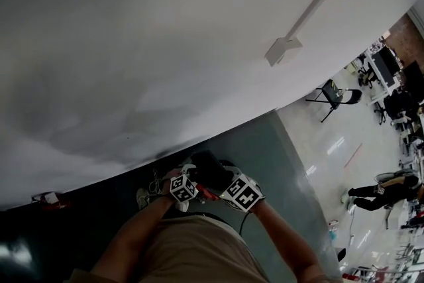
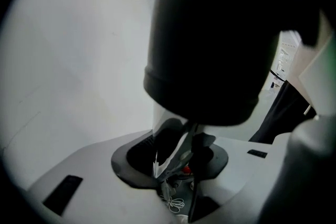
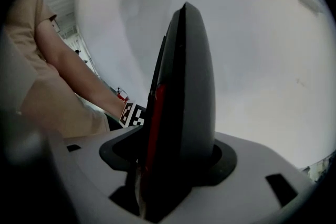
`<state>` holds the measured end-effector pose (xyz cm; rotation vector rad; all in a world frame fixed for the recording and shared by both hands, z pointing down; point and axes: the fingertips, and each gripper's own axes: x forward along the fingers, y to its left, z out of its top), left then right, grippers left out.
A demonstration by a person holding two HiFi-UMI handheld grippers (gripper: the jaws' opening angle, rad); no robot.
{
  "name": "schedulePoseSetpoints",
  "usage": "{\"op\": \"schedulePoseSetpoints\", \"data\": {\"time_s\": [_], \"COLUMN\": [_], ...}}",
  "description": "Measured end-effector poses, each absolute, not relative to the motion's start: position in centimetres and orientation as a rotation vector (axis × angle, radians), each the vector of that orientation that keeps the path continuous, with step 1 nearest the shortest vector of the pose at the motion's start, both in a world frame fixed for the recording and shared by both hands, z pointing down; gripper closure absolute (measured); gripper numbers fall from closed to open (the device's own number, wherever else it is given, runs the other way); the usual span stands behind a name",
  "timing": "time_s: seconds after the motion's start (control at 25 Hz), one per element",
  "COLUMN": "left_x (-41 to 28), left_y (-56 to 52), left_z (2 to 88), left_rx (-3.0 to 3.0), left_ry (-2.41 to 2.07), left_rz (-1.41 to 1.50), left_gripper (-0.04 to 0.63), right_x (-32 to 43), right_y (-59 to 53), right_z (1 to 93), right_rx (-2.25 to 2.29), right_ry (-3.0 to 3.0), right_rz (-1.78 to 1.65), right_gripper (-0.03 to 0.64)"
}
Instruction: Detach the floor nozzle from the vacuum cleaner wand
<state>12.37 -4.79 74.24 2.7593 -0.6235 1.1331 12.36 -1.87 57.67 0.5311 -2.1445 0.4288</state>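
Note:
In the head view both grippers meet low in front of my body, at a black vacuum part with a red piece under it. The left gripper is beside it on the left, the right gripper on the right. In the left gripper view the left gripper has its jaws together, tips right under a fat black tube. Whether they pinch a bit of it is hidden. In the right gripper view a rounded black part with a red strip stands between widely spread jaws.
A white wall with a small box fills most of the head view, above grey floor. Further off stand a folding chair and desks with monitors, and a person crouches. My shoe is near the grippers.

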Motion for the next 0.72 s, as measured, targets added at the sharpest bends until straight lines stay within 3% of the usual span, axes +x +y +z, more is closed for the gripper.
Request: {"op": "schedulePoseSetpoints", "data": {"time_s": [0.4, 0.72], "left_x": [12.3, 12.5], "left_y": [-4.3, -4.6], "left_z": [74.1, 74.1], "left_rx": [2.768, 2.808], "left_ry": [-0.631, -0.596], "left_rz": [1.132, 1.128], "left_gripper": [0.459, 0.459], "right_x": [12.0, 13.1], "right_y": [-0.9, -1.8], "right_z": [56.6, 56.8], "right_rx": [0.618, 0.559], "right_ry": [-2.103, -2.196], "right_rz": [0.288, 0.647], "right_gripper": [0.348, 0.383]}}
